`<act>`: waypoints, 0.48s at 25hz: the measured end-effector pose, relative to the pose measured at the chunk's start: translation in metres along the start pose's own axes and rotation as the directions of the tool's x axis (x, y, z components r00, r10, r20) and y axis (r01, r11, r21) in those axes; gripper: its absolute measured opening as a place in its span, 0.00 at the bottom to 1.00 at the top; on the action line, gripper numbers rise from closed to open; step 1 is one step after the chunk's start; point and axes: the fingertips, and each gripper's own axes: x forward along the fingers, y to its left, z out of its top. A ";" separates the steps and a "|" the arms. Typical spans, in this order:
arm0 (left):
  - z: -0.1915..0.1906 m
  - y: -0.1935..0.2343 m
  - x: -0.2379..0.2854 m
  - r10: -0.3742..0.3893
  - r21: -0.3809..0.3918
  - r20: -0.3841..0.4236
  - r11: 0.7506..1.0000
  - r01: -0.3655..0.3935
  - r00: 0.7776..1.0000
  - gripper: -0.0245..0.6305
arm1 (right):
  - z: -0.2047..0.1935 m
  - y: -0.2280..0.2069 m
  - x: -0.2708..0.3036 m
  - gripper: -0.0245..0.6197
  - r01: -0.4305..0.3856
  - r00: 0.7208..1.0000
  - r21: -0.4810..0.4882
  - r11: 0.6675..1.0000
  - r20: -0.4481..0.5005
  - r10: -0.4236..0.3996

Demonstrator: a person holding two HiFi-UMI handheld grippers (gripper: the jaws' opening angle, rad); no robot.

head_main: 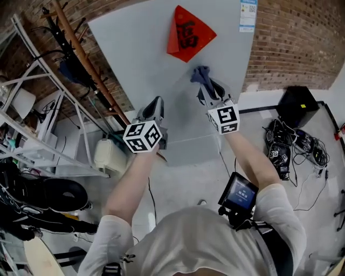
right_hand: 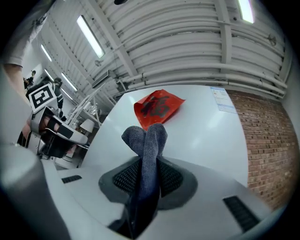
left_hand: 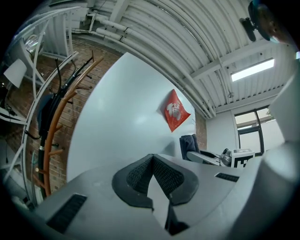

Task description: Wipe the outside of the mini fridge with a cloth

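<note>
The mini fridge is a pale grey slab with a red diamond sticker near its upper middle and a small label at its upper right. My right gripper is shut on a blue-grey cloth, held against the fridge face just below the sticker. In the right gripper view the cloth sticks up between the jaws of that gripper. My left gripper hovers lower on the fridge front, shut and holding nothing; its pads meet at the tips in its own view.
A white metal rack and a wooden coat stand stand left of the fridge against the brick wall. A black box and tangled cables lie on the floor at right. A white jug sits by the rack.
</note>
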 end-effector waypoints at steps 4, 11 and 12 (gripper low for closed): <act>-0.001 0.038 -0.035 0.053 -0.008 -0.011 0.999 -0.053 0.999 0.04 | 0.000 0.060 0.019 0.17 -0.071 0.997 0.013 0.997 -0.009 0.071; -0.006 0.096 -0.087 0.117 -0.032 -0.026 0.993 -0.118 0.993 0.04 | 0.001 0.158 0.048 0.17 -0.173 0.985 0.022 0.985 -0.017 0.173; -0.007 0.104 -0.094 0.122 -0.035 -0.027 0.992 -0.123 0.992 0.04 | 0.001 0.171 0.052 0.17 -0.185 0.982 0.023 0.983 -0.020 0.185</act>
